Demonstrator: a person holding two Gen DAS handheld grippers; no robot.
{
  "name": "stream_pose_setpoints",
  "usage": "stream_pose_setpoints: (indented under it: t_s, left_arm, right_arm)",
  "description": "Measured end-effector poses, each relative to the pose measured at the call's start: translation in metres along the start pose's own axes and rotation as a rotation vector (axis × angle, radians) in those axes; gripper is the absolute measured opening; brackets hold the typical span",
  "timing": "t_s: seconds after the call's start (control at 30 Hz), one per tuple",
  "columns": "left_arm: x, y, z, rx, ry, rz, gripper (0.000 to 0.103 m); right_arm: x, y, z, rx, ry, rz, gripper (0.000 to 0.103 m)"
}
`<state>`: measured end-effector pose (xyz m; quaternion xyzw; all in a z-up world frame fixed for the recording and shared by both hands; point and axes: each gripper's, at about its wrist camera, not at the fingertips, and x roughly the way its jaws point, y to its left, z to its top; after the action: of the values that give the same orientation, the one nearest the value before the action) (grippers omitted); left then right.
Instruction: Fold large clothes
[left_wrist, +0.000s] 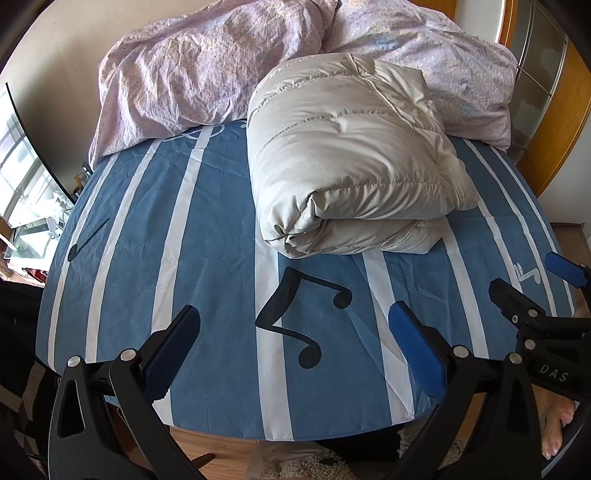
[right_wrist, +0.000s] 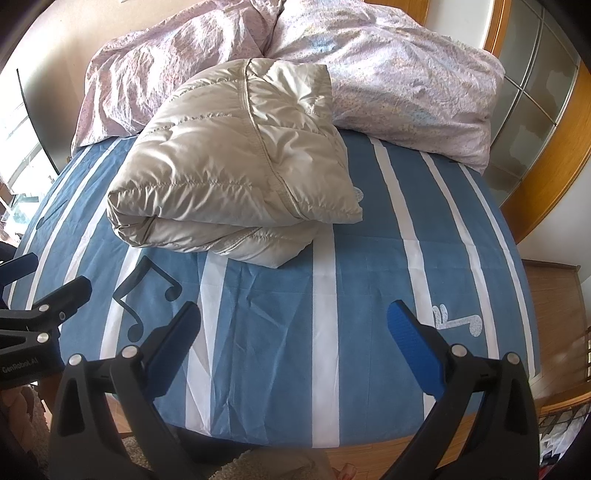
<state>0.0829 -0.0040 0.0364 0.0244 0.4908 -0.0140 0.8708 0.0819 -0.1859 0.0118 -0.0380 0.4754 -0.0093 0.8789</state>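
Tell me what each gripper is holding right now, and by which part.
Nothing is held. The left gripper and the right gripper are both open and empty above the striped bedsheet; the folded puffer jacket lies apart from both, untouched.

Sunlit window (left_wrist: 22, 177) left, wooden glazed door (right_wrist: 535, 110) right, wood floor (left_wrist: 221, 448).

Open blue striped sheet (left_wrist: 207, 280) lies clear from 6 to 9 o'clock below both grippers. The folded beige puffer jacket (left_wrist: 347, 166) blocks 12 to 1 o'clock. Crumpled pink bedding (right_wrist: 388, 85) closes the far edge behind it.
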Motion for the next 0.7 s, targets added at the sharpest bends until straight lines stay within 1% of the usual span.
stream_pose_setpoints:
  t_s: [0.7]
  left_arm:
    - [0.0013,-0.0022,0.0009,0.003,0.003,-0.004,0.102]
  right_arm:
    - [0.0003,-0.0036,0.0013,0.000,0.003,0.004,0.101]
